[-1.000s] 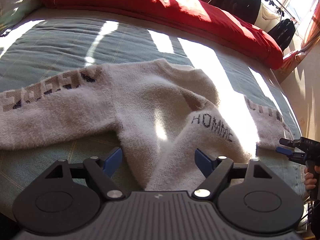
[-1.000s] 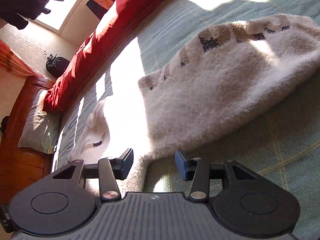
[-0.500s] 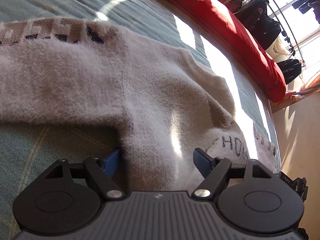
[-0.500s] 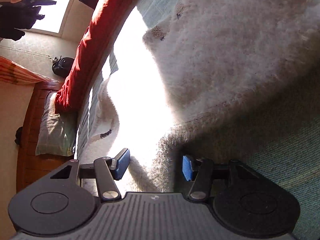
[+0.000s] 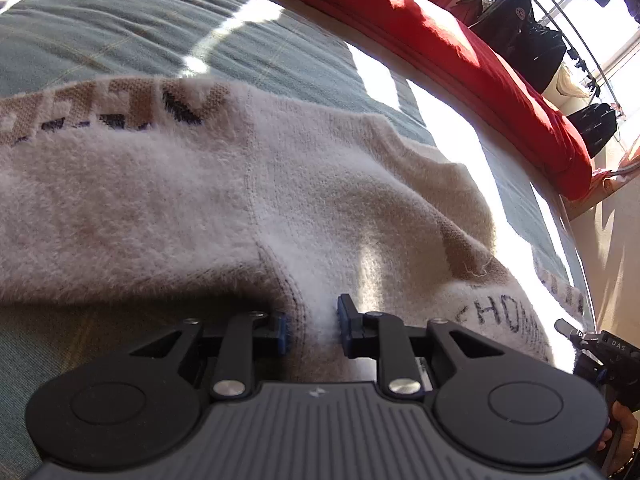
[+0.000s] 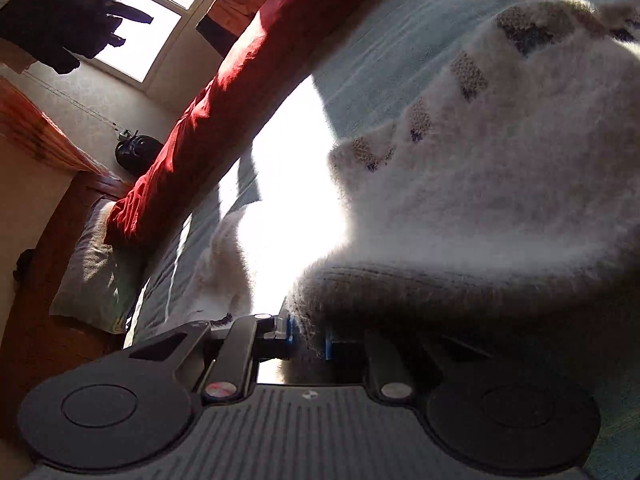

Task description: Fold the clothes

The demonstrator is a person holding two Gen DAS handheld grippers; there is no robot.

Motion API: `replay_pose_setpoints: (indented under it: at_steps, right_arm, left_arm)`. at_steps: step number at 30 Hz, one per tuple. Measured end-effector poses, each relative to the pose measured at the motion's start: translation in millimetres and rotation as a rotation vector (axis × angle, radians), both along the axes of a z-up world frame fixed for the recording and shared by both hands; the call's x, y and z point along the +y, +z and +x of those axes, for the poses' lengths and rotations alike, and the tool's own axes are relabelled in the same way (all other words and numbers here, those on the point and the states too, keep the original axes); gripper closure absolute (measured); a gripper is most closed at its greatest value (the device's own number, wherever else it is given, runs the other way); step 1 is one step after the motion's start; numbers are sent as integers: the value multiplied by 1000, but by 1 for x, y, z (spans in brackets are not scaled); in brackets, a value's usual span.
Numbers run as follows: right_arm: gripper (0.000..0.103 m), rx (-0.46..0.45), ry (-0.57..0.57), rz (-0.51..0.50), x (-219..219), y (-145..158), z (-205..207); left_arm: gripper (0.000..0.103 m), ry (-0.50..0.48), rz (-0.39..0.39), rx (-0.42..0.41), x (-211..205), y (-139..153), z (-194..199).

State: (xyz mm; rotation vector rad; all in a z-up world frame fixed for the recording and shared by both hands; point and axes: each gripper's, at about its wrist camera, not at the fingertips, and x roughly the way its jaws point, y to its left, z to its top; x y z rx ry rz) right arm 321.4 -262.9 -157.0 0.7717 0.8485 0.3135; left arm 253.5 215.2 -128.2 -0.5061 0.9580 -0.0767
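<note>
Both tools, left tool (image 5: 311, 330) and right tool (image 6: 308, 334), now pinch the sweater's (image 5: 360, 200) hem.

Sunlit bed (image 5: 120, 36), red duvet (image 5: 460, 40), bright window (image 6: 136, 44).

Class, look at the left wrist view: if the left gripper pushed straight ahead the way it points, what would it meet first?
The left gripper would meet the fluffy white sweater, already pinched between its jaws; beyond it probably the bedspread.

Fuzzy cream knit sweater (image 5: 328, 200), spread w/ sleeves out on bed; brown/navy lettering along sleeves, "HOMME" near hem. Hem pinched at two spots & lifted slightly. Part sunlit, part in shadow.
</note>
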Motion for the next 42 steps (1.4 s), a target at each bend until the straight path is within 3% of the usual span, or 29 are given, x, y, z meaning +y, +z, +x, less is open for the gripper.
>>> replay_pose_setpoints:
  at_steps: [6, 14, 20, 25, 30, 32, 34, 36, 37, 42]
  right_arm:
    - [89, -69, -104, -107, -36, 41, 3]
    - [89, -112, -182, -277, -110, 70, -6]
    - [88, -146, -143, -384, -103, 74, 34]
    - [81, -165, -101, -446, -91, 71, 59]
    - [72, -128, -25, -427, -92, 71, 39]
    - [63, -100, 16, -409, -94, 72, 25]
    - [51, -72, 57, -391, -97, 72, 11]
    - [48, -45, 97, -372, -99, 73, -3]
    - [47, -31, 118, -363, -100, 74, -10]
    - [40, 92, 252, -378, -105, 54, -64]
  left_arm:
    - [91, -70, 77, -63, -26, 26, 4]
    - [91, -191, 172, -146, -88, 51, 46]
    - [91, -171, 266, -185, -101, 58, 89]
    - [89, -184, 337, -141, -108, 38, 107]
    - [84, -236, 377, -154, -116, 34, 92]
    - [81, -267, 390, -156, -119, 38, 82]
    - [74, -301, 407, -154, -123, 44, 67]
    - [56, -327, 426, -154, -124, 48, 49]
    - [54, -340, 435, -154, -125, 50, 39]
    - [52, -348, 415, -59, -121, 45, -15]
